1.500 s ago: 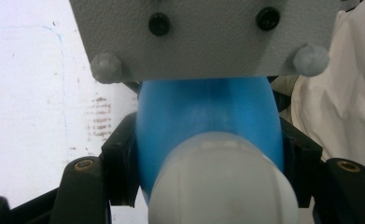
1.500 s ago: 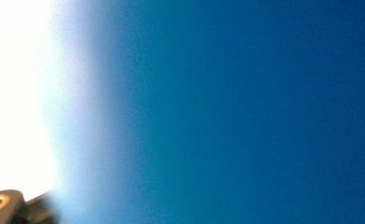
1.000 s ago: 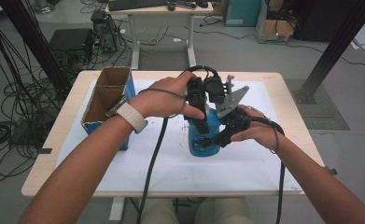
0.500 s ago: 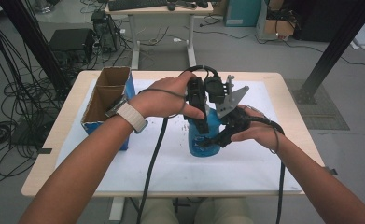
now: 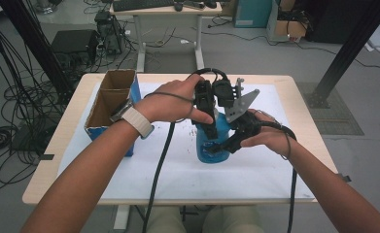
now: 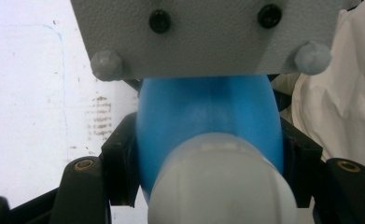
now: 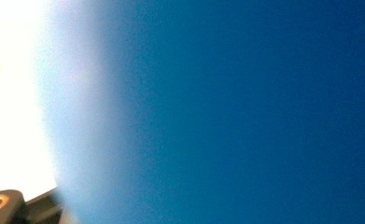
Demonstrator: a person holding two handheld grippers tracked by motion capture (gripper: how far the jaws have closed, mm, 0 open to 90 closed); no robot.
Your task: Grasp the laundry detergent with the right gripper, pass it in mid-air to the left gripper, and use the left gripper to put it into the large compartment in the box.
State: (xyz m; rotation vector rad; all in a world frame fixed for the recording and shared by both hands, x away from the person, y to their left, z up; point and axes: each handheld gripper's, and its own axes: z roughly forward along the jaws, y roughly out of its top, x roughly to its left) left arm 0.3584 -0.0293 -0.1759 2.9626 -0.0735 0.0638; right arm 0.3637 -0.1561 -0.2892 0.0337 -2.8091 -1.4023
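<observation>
A blue bottle (image 5: 204,148) with a white cap (image 6: 222,182) stands upright on the white mat (image 5: 226,179) at the middle of the table. My left gripper (image 5: 210,127) comes down from above and is shut on the bottle's upper part; its black pads (image 6: 119,168) press the blue bottle (image 6: 208,116) on both sides. My right gripper (image 5: 225,145) reaches in from the right and is shut on the bottle's body. Up close in the right gripper view, the bottle (image 7: 241,112) is a blue blur. The right gripper's grey plate (image 6: 208,37) hangs just past the bottle.
An open cardboard box (image 5: 111,99) with a blue side stands at the table's left edge. Cables trail from both grippers toward the near edge (image 5: 168,199). Brown specks mark the mat left of the bottle. Beyond the table are a desk, cable bundles and black frame posts.
</observation>
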